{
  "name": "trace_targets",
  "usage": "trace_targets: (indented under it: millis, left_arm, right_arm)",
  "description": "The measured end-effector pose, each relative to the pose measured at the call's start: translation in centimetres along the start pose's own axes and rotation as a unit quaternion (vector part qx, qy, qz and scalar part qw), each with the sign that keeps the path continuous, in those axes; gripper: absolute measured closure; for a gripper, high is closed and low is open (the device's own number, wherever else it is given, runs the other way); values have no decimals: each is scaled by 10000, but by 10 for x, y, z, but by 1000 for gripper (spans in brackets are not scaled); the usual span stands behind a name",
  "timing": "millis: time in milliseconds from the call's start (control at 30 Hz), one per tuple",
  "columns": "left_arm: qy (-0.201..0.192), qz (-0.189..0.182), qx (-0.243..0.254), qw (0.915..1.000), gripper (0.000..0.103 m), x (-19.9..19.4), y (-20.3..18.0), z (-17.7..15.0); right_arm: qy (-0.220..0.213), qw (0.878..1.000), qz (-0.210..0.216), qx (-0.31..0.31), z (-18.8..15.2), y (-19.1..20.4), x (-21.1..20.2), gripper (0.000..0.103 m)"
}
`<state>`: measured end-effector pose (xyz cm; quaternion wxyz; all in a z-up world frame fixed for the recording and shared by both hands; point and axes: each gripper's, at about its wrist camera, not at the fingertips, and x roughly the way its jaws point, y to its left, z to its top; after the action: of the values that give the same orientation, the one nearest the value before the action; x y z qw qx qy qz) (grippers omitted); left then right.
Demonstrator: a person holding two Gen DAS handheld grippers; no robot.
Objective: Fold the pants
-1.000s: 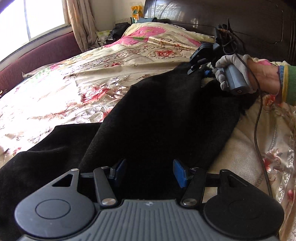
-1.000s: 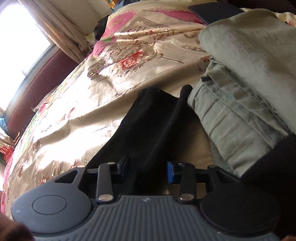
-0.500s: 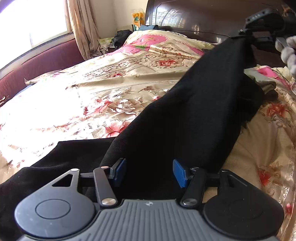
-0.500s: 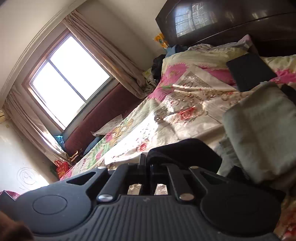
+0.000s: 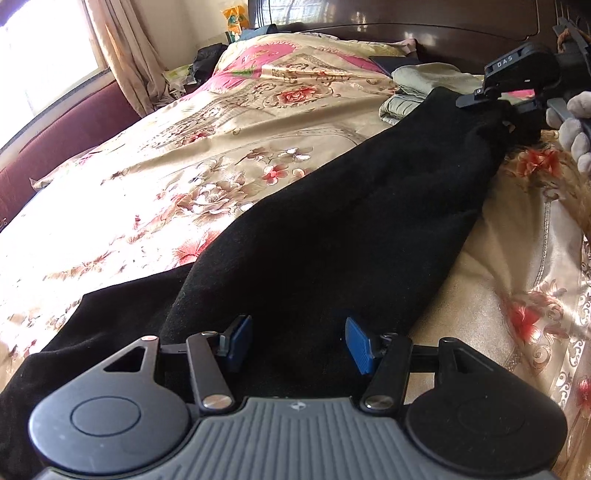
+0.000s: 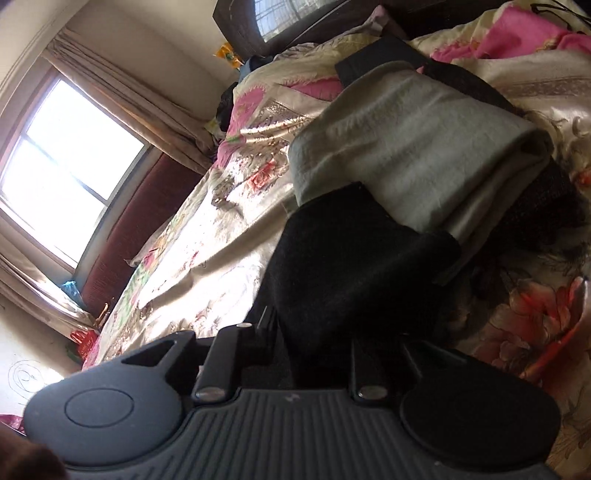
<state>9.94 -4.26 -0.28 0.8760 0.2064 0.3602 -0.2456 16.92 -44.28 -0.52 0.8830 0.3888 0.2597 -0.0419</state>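
Black pants [image 5: 332, 221] lie stretched on the floral bedspread [image 5: 184, 166], from the near left up to the far right. My left gripper [image 5: 298, 343] hovers open over the near end, blue pads [image 5: 356, 345] apart and not pressing the cloth. In the left wrist view my right gripper [image 5: 491, 105], held by a gloved hand [image 5: 576, 122], pinches the far end and holds it up off the bed. In the right wrist view the pants [image 6: 351, 266] bunch between the right gripper [image 6: 314, 343] jaws and hide its tips; the jaws are opening slightly with the cloth still between them.
A pile of folded grey-green clothes [image 5: 417, 85] [image 6: 406, 147] sits just past the lifted end, near the dark headboard [image 5: 406, 29]. A flat dark item [image 6: 380, 55] lies behind the pile. A window [image 6: 62, 177] and curtains are on the left.
The right gripper shut on the far end of the pants, lifted it and carried it rightward, stretching the leg out. The left gripper shifted slightly and stayed open.
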Motion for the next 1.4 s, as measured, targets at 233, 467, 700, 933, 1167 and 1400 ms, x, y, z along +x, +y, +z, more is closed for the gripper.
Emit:
trace_targets:
  millis: [233,467,700,933,1167,1400]
  left_arm:
    - [-13,-47,-14,10000,33,-1,-1,1]
    - [25,-80,43,10000,32,-1,-4,-4]
    - [36,-44,16,10000,32,1,-4,-5]
    - [115,84,95,9999,32,-4,-1,-12]
    - [66,723,-526,9960,32,-43,38,-42]
    - [225,1586,-1333,9781,32,-85,78,-102]
  right_arm:
    - [-122,9962,452,-738,-11,20,-11,94]
    - [464,9983,-327,-91,-43,-25,-9,78]
    - [145,9952,-517,823,-42,-59,-11,60]
    - [-176,9958,-422,799,-39,-51,21,43]
    - [43,9972,-380,649,-45,-48,30,44]
    - [157,9983,-234,514,-47,-22,31,78]
